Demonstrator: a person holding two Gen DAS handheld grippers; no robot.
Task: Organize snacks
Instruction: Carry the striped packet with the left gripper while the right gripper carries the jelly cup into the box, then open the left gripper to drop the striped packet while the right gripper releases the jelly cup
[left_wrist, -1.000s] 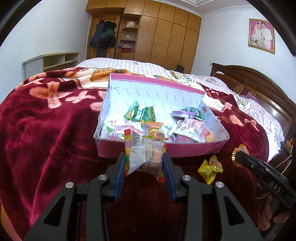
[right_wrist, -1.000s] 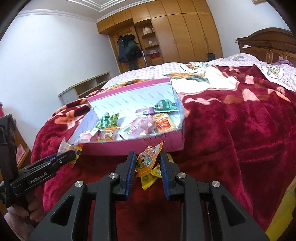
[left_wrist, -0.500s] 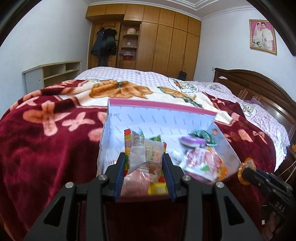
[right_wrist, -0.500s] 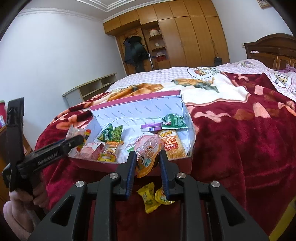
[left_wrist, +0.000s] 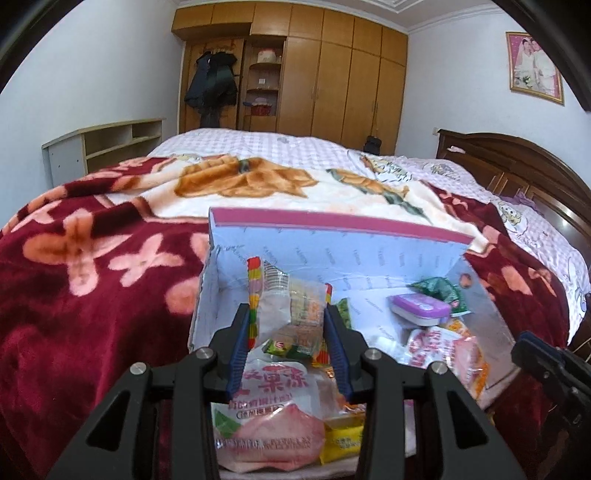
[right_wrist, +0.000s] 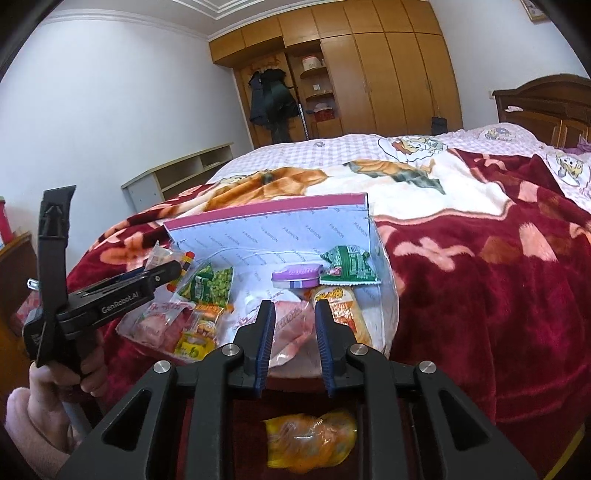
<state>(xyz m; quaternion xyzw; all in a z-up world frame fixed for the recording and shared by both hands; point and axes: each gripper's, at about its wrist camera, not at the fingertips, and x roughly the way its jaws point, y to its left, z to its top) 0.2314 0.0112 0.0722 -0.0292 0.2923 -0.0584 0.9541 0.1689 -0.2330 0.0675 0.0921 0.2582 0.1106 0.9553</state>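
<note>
Two grippers are at work, and only one is loaded. The left gripper (left_wrist: 286, 311) is clamped on a clear snack packet (left_wrist: 280, 295) with rainbow-striped side seams, one blue pad pressing on each seam, so the packet stands upright between them. It hangs over the left half of the pink-rimmed cardboard box (left_wrist: 332, 221), nearer the left wall than the right. Judging by its crinkled film, it is light, soft and a little slick, and the contents probably crush easily. The sealed seams are the sensible place to hold it, with no more squeeze than the pads need. The right gripper (right_wrist: 294, 304) is closing its jaws. Nothing seems caught between them, and the pink packet (right_wrist: 291, 325) seen through the gap lies in the box beyond. Both tools tip gently downward toward the box from its near edge, the left one borne by a hand (right_wrist: 55, 387) low at that side. Yellow wrapped sweets (right_wrist: 310, 439) lie outside on the red floral blanket (left_wrist: 74, 314), just short of the box's near wall and under the right gripper.
</note>
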